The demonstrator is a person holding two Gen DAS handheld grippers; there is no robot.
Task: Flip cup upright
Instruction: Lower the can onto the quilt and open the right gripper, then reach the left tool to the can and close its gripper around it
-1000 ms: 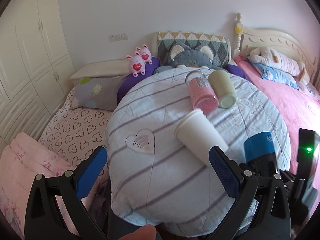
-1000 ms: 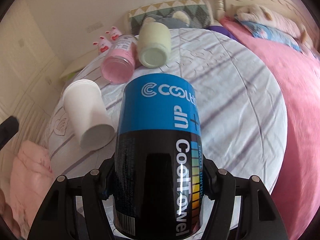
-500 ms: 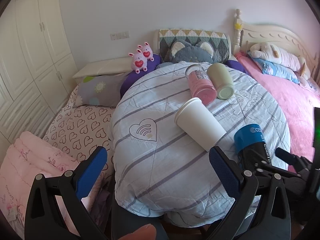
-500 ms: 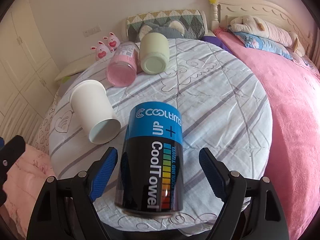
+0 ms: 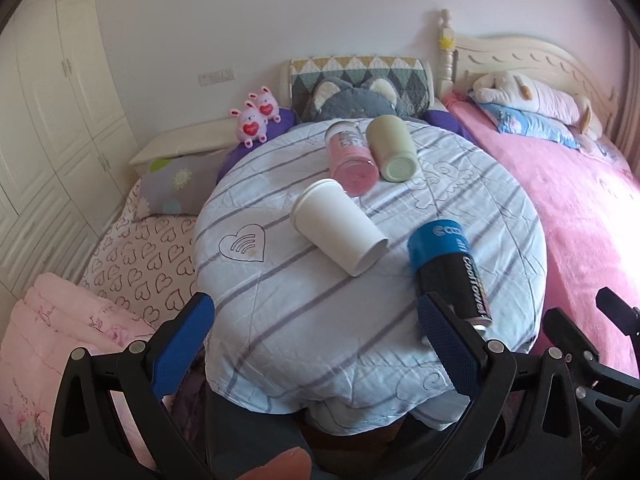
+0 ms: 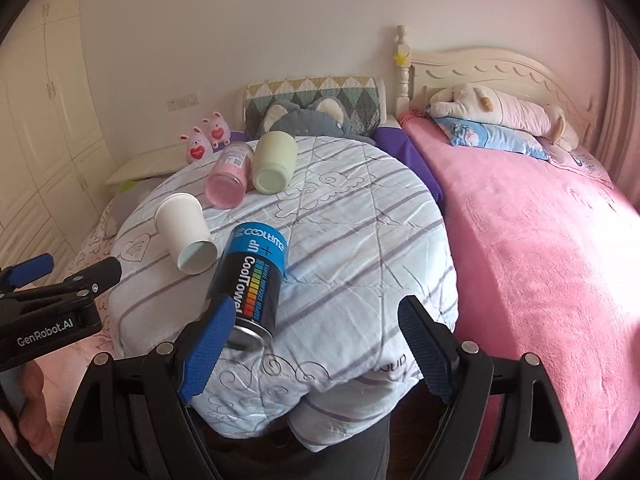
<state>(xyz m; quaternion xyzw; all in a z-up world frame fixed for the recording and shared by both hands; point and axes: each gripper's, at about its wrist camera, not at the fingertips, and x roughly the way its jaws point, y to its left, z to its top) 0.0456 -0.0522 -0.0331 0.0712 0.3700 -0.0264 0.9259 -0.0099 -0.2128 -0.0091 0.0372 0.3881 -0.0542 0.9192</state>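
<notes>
The surface [image 5: 320, 320] is round, draped in a pale blue quilted cover with grey stripes and a heart motif on its left. Behind it stand a patterned cushion [image 5: 360, 70] and a grey cat plush [image 5: 356, 100]; two pink bunny toys [image 5: 256, 116] sit left of those. A pink bed [image 6: 540, 220] runs along the right with a cream headboard and a long plush dog [image 6: 504, 112]. White wardrobe doors [image 5: 52, 92] fill the left wall.

Four containers lie on their sides. The white cup [image 5: 340, 236] rests near the centre, its open mouth toward me in the right wrist view. A pink jar [image 5: 352, 160] and a pale green cup [image 5: 394, 148] lie touching at the far side. The blue-and-black can [image 6: 252, 276] lies just right of the white cup, near the front edge.

My left gripper [image 5: 320, 344] has its jaws spread wide, holding nothing. My right gripper [image 6: 316, 352] is likewise spread, its left pad just beside the can's base.

Compared with a second ago, my right jaws have released the can, which then sat clamped between them, and have drawn back. The white cup has not moved.
</notes>
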